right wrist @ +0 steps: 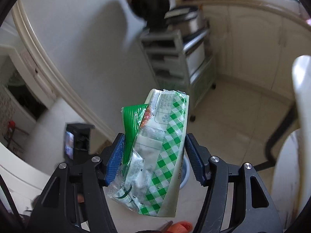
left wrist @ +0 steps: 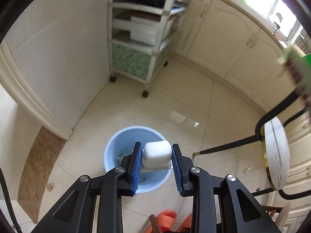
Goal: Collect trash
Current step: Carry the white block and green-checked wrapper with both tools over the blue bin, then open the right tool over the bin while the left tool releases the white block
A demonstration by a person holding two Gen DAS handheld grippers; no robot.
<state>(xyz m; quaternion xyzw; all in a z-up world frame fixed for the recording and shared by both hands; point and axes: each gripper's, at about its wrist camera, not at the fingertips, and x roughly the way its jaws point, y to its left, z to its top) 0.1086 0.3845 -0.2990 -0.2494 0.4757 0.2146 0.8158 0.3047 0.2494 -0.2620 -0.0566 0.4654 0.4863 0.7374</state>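
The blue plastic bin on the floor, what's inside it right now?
Inside the round blue plastic bin, some pale crumpled scraps show at the left. The white rounded plastic cup between the left gripper fingers, and the fingers themselves, cover the rest.

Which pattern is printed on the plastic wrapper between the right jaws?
A green and white check pattern on the crinkled plastic wrapper, with a plain green ribbed flap; it shows best in the right wrist view.

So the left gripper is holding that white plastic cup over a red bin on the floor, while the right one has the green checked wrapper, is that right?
Nearly. The bin is light blue, not red, as the left wrist view shows. The rest holds: the left gripper holds the white plastic cup over it, and in the right wrist view the right gripper has the green checked wrapper.
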